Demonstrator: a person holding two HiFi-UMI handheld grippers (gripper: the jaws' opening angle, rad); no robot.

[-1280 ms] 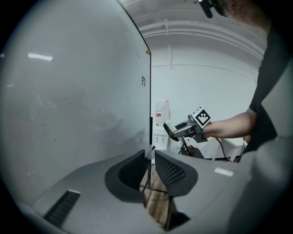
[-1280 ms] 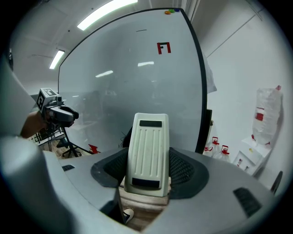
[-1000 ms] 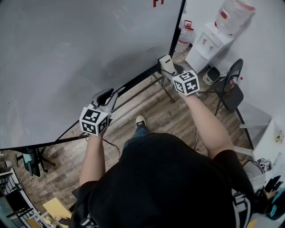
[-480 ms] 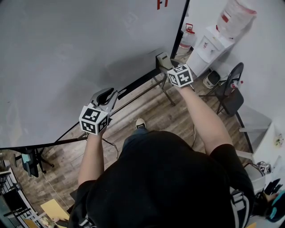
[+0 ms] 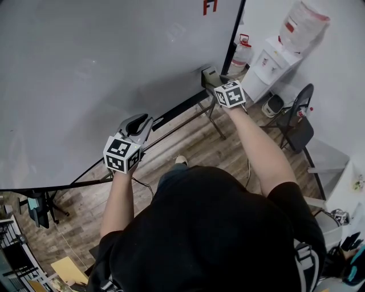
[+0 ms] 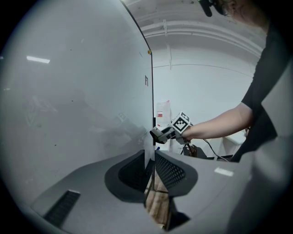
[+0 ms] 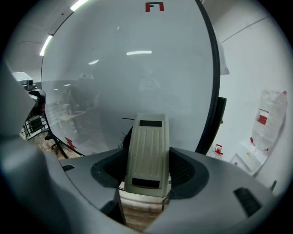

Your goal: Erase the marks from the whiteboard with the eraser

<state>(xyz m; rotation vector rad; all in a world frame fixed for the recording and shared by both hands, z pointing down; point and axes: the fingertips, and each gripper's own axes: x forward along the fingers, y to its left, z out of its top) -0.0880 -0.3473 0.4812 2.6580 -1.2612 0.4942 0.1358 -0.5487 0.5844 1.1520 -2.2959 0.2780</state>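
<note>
Your right claw (image 5: 214, 84) is clamped on the eraser (image 5: 210, 76). In the right gripper view the beige, ribbed eraser (image 7: 147, 155) stands upright between the two jaws of that claw (image 7: 146, 172), gripped by its lower part, its top pointing toward the whiteboard (image 7: 128, 82). In the head view you hold it at the whiteboard's (image 5: 102, 68) lower right corner, just above the black bottom frame. The left gripper view shows the eraser (image 6: 156, 134) close against the board's right edge, though no view shows whether it touches the surface.

A small red mark (image 5: 209, 7) sits high on the board near its right edge, well above the eraser. It also shows at the top of the right gripper view (image 7: 154, 7). The rest of the board looks grey-white, with faint smudges only.

Your left claw (image 5: 137, 124) is further left, near the lower frame. Its jaws (image 6: 153, 165) are drawn together with only a thin slit between them, and nothing is held there.

Beyond the board's right edge stand a water dispenser (image 5: 268, 57) and a dark folding chair (image 5: 296, 117) on the wooden floor (image 5: 188, 140).
</note>
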